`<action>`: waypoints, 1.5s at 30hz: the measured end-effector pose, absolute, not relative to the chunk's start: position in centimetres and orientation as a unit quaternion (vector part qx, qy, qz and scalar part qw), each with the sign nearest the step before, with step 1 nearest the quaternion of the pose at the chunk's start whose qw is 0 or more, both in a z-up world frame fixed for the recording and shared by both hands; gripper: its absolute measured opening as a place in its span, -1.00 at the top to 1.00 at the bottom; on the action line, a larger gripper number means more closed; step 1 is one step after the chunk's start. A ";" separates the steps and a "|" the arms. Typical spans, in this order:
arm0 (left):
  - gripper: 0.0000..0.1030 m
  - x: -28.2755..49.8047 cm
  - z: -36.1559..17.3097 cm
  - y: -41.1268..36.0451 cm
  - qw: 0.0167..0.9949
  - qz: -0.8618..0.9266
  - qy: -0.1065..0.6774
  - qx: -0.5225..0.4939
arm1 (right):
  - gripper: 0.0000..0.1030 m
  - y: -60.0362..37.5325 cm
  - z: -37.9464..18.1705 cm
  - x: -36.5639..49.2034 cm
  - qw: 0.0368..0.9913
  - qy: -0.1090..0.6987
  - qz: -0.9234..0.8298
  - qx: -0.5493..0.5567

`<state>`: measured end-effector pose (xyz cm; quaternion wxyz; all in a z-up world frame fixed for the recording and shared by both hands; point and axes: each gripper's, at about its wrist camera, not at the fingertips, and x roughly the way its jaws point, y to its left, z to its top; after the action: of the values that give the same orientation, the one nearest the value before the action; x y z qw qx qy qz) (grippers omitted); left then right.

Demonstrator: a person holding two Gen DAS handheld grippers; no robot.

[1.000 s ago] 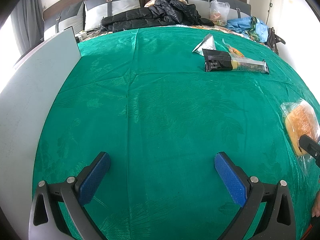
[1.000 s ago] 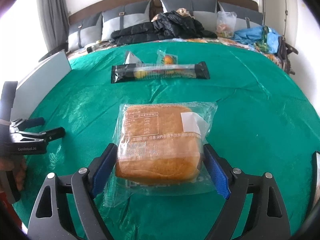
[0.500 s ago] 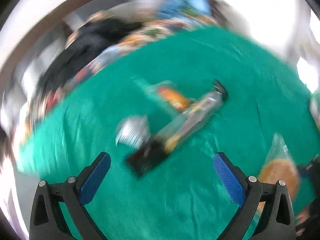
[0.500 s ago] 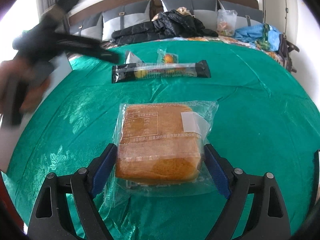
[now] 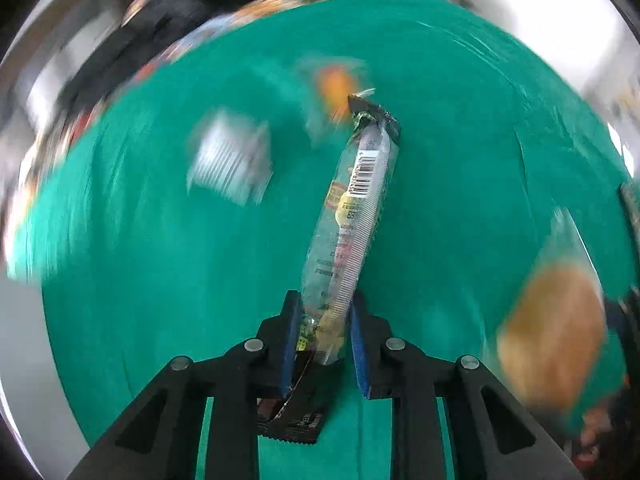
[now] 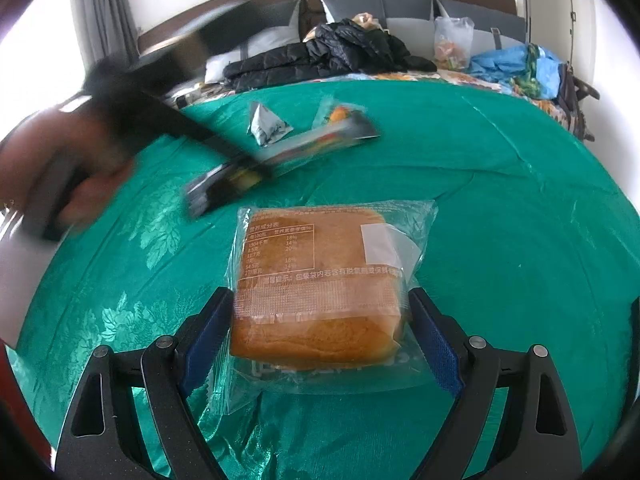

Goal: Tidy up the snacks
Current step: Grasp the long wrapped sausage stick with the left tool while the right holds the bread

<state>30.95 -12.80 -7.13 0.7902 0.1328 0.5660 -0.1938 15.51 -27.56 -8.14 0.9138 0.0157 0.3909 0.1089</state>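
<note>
Green bed cover, snack sorting underway

Green bed cover [image 6: 500, 184] holds everything; long snack pack [image 5: 352, 216] is pinched by the left gripper [image 5: 322, 336], jaws just closed; right gripper [image 6: 320, 336] jaws hug the bread bag [image 6: 320, 280]; next it probably needs somewhere to go.

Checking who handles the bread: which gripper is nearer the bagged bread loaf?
Right. The right gripper has its jaws on either side of the bagged bread loaf. The left gripper is off to the side, its jaws closed on the long snack packet.
</note>
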 end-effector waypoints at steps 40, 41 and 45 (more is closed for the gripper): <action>-1.00 16.7 -10.1 4.5 0.885 -0.014 0.465 -0.005 | -0.76 -27.3 -8.5 15.6 0.913 0.398 0.088 -0.004; -1.00 16.7 -10.2 4.5 0.885 -0.014 0.465 -0.005 | -0.76 -27.2 -8.5 15.6 0.913 0.398 0.088 -0.004; -1.00 16.7 -10.1 4.5 0.885 -0.013 0.465 -0.005 | -0.76 -27.2 -8.5 15.6 0.913 0.398 0.088 -0.003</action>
<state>16.70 4.53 -10.14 0.8854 -0.0053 0.4645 -0.0134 15.59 -27.20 -8.50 0.9131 -0.0034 0.3982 0.0876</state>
